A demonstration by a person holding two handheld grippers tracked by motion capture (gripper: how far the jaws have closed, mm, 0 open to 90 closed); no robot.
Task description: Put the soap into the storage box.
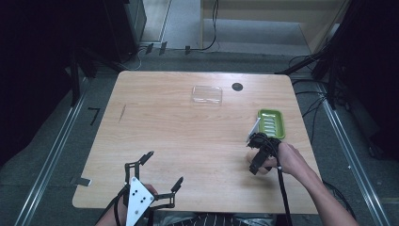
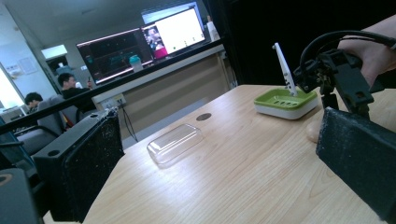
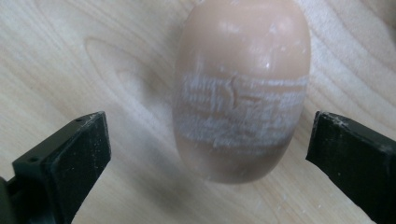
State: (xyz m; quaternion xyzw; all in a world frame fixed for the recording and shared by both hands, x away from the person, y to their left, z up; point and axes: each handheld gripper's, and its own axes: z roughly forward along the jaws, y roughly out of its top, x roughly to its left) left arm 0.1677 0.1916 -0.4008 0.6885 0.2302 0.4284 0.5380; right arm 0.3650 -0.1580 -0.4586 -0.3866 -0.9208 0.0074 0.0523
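A peach oval soap bar with a white scuffed band lies on the wooden table. My right gripper points down over it, open, one jaw on each side of the bar and neither touching it. In the high view that gripper is at the table's right, just in front of a green soap dish. The left gripper view shows the soap's edge under the right gripper. My left gripper is at the front edge, open and holding nothing.
A clear plastic lid lies near the far edge, beside a round black cable hole. The green soap dish has a white base. Monitors and seated people are beyond the table in the left gripper view.
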